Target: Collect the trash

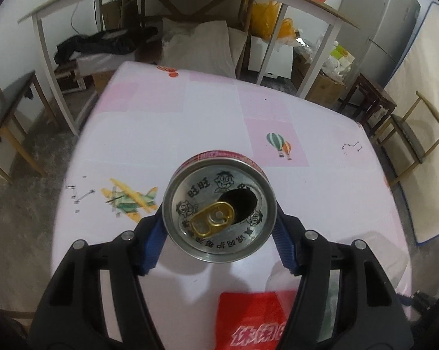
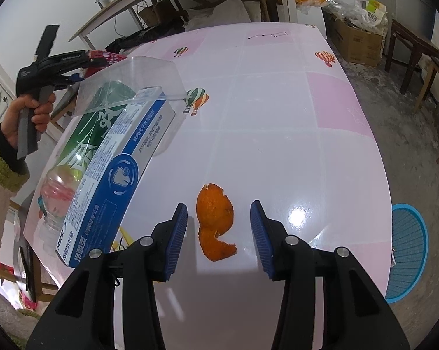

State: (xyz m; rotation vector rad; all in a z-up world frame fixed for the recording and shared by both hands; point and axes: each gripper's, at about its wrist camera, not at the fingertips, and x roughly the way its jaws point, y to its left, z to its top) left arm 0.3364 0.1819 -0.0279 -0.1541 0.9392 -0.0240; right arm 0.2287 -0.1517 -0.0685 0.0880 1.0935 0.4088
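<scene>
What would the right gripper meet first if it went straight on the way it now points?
Most likely the orange peel. It lies on the table between the open fingers of the right gripper, which do not touch it. Depth is unclear, so the fingertips might reach the tabletop beside it first.

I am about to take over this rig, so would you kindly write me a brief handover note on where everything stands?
Left tool: shut on the opened can, held above the table.
Right tool: open, poised over the orange peel, pads either side, not touching it.
Clear bin: on the table's left side, already holding a toothpaste box, a green packet and a plastic bottle.
A red packet lies below the can.
Done: three items binned, can picked up.
Left: bin the can, grasp and bin the peel, probably the red packet too.
</scene>
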